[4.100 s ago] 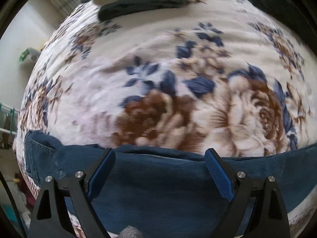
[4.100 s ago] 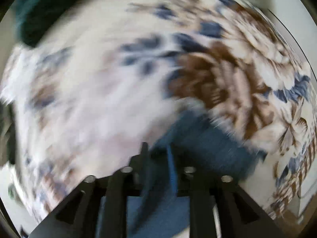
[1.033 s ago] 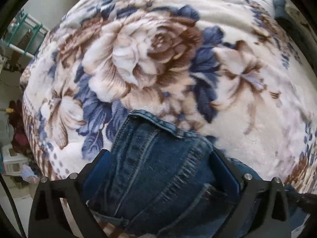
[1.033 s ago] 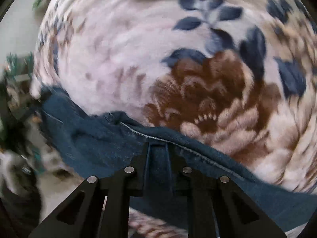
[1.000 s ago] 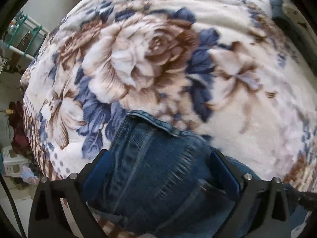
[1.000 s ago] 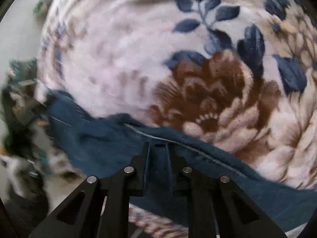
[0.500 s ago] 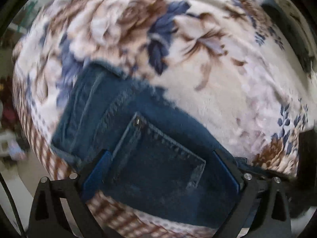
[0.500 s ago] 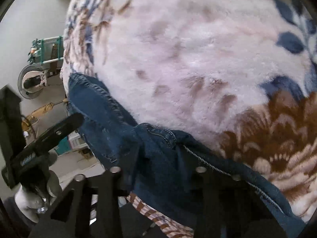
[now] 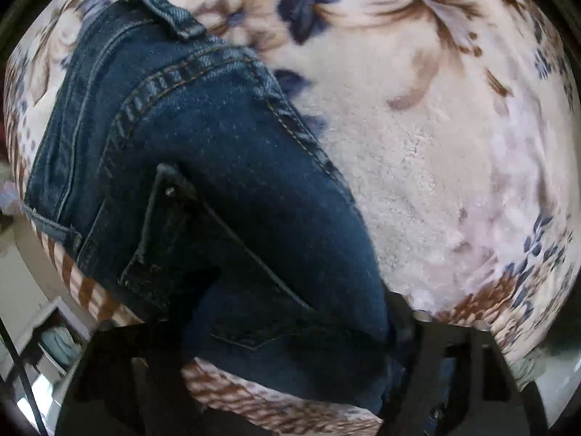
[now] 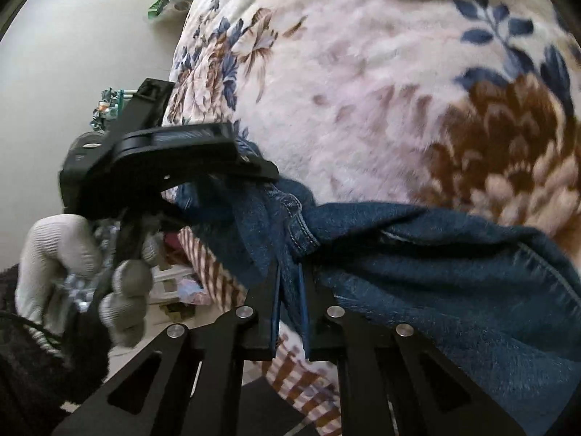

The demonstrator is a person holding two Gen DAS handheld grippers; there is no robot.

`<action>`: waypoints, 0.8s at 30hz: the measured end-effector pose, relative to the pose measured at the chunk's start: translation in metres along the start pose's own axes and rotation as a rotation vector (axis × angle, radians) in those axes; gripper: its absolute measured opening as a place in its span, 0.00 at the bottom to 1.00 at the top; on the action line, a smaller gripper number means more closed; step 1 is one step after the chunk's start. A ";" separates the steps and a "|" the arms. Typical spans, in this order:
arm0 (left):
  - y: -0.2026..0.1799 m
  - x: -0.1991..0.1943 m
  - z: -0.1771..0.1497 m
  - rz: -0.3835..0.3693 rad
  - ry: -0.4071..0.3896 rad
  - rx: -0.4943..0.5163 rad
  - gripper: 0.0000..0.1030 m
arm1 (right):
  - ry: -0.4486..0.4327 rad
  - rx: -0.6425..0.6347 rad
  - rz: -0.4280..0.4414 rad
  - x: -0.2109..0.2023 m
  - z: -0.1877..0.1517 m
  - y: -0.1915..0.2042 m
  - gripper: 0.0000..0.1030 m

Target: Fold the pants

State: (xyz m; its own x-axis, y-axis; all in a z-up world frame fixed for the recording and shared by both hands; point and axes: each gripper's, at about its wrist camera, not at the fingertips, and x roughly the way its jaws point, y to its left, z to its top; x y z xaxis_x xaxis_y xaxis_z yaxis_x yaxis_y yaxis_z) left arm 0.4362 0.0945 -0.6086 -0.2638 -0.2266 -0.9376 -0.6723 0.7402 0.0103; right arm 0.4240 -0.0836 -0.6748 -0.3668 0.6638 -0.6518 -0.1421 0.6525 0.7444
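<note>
Dark blue jeans [image 9: 203, 167] lie on a floral blanket [image 9: 417, 145] near the bed's edge, back pocket and waistband up. My left gripper [image 9: 290, 312] sits low over the pocket area with its fingers spread wide either side of the denim; the fingertips are dark and partly hidden. In the right wrist view my right gripper [image 10: 290, 279] is shut on a bunched fold of the jeans [image 10: 435, 261]. The left gripper [image 10: 174, 167], held by a gloved hand [image 10: 72, 261], shows at the left with denim at its tip.
The blanket's striped border [image 9: 254, 399] hangs over the bed edge just below the jeans. A pale wall [image 10: 72, 36] and clutter on a rack [image 10: 109, 105] lie beyond the bed on the left.
The left gripper has moved forward over the jeans, so the pocket and waistband fill more of its view. The right gripper has shut on the denim fold and the left gripper has come closer to it.
</note>
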 end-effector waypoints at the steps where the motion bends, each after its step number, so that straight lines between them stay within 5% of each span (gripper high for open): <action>1: -0.004 -0.002 -0.003 -0.001 -0.018 0.024 0.49 | 0.008 0.020 0.026 0.009 0.003 0.000 0.10; 3: -0.010 -0.007 -0.012 -0.010 -0.044 0.050 0.38 | 0.020 0.059 0.078 0.014 0.011 -0.008 0.14; 7: -0.007 -0.010 -0.021 -0.047 -0.066 0.032 0.36 | 0.040 0.158 0.138 0.018 0.033 -0.031 0.18; 10: 0.001 -0.008 -0.024 -0.069 -0.062 0.028 0.36 | 0.093 0.207 0.191 0.028 0.047 -0.041 0.45; 16: 0.023 -0.013 -0.021 -0.108 -0.056 0.027 0.39 | 0.233 0.211 0.186 0.079 0.074 -0.037 0.48; 18: 0.037 -0.035 -0.024 -0.187 -0.074 0.021 0.39 | 0.256 0.239 0.185 0.088 0.078 -0.040 0.49; 21: 0.057 -0.078 -0.039 -0.219 -0.202 0.068 0.40 | 0.233 0.262 0.259 0.071 0.080 -0.043 0.41; 24: 0.069 -0.098 -0.046 -0.108 -0.351 0.149 0.47 | 0.197 0.285 0.309 0.052 0.079 -0.050 0.41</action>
State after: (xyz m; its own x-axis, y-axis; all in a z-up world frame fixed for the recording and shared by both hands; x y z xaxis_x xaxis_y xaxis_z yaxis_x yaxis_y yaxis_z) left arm 0.3836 0.1388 -0.4995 0.0729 -0.0965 -0.9927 -0.5690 0.8134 -0.1209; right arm 0.4847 -0.0524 -0.7574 -0.5236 0.7790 -0.3450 0.2499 0.5276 0.8119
